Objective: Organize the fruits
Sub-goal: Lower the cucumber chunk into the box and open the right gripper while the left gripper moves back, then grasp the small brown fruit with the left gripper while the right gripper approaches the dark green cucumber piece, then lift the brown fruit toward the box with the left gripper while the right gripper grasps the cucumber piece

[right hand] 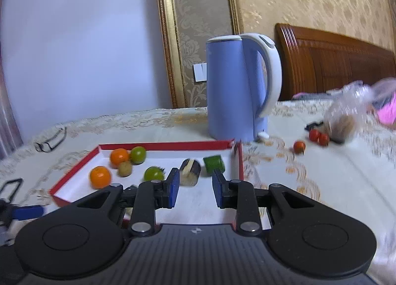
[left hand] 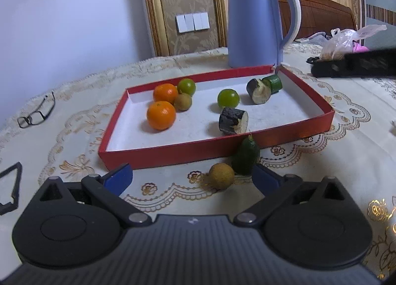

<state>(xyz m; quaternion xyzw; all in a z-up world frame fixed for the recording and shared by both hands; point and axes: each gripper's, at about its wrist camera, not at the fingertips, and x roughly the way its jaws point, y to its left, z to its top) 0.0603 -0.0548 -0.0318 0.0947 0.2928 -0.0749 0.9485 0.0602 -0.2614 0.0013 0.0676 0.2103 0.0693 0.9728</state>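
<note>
A shallow red box (left hand: pixel 173 154) with a white floor holds two oranges (left hand: pixel 161 114), two green limes (left hand: pixel 228 98), a brown longan (left hand: pixel 183 101), two dark cut pieces (left hand: pixel 233 121) and a green cucumber piece (left hand: pixel 273 83). In front of the box on the cloth lie a brown longan (left hand: pixel 221 175) and a dark green fruit (left hand: pixel 245 155). My left gripper (left hand: pixel 191 178) is open wide, with the longan between its blue pads. My right gripper (right hand: pixel 194 187) is open and empty above the box (right hand: pixel 74 176). Three small red tomatoes (right hand: pixel 318 136) lie on the cloth right of the box.
A blue kettle (left hand: pixel 255 22) stands behind the box. Glasses (left hand: pixel 37 114) lie far left. A plastic bag (left hand: pixel 346 40) and a black object (left hand: pixel 354 64) sit at the right. The table has a lace cloth (left hand: pixel 321 166).
</note>
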